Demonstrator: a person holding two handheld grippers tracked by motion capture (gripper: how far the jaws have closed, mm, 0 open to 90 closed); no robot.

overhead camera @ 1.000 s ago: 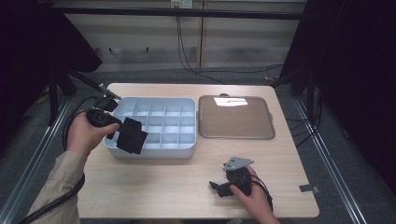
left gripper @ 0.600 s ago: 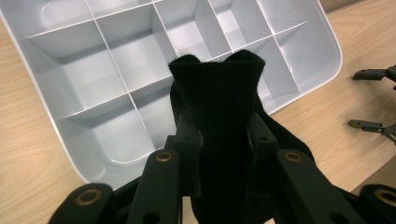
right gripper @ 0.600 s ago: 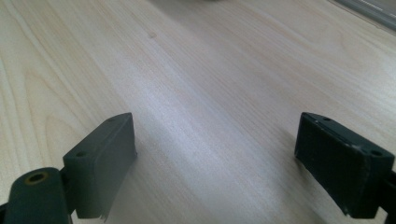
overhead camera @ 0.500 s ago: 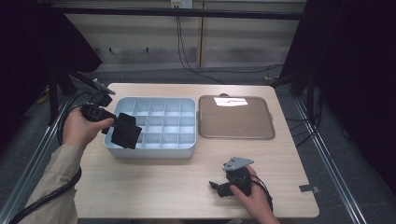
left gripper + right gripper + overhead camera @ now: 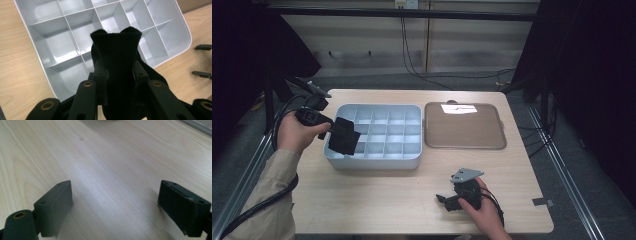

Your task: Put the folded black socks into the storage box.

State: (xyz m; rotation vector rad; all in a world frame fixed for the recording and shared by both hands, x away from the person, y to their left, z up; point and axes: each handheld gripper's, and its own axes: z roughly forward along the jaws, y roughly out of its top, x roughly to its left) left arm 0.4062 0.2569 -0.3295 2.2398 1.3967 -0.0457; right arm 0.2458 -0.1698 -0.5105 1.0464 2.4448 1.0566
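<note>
Presently left gripper point(image 5: 117, 75) clamps black cloth point(image 5: 115, 50) over grey divided tray point(image 5: 50, 32); right gripper point(image 5: 115, 207) wide on tabletop point(image 5: 112, 157).

Dim and dark round the edges of the high view, with black surrounds at left and right and only the table point(image 5: 377, 200) lit evenly from above. A bright rectangular glare patch on the brown tray point(image 5: 464, 127), near its far rim. Soft, short shadows under the grey compartment box point(image 5: 377, 162) and beside the right gripper point(image 5: 447, 202). Slightly soft and grainy overall. In the left gripper view, sharp partitions with pale sheen on the box floor, the black cloth point(image 5: 116, 65) nearly featureless, swallowing detail. In the right gripper view, broad pale sheen across the wood grain, blurred far edge, faint shadows beside both jaws.
</note>
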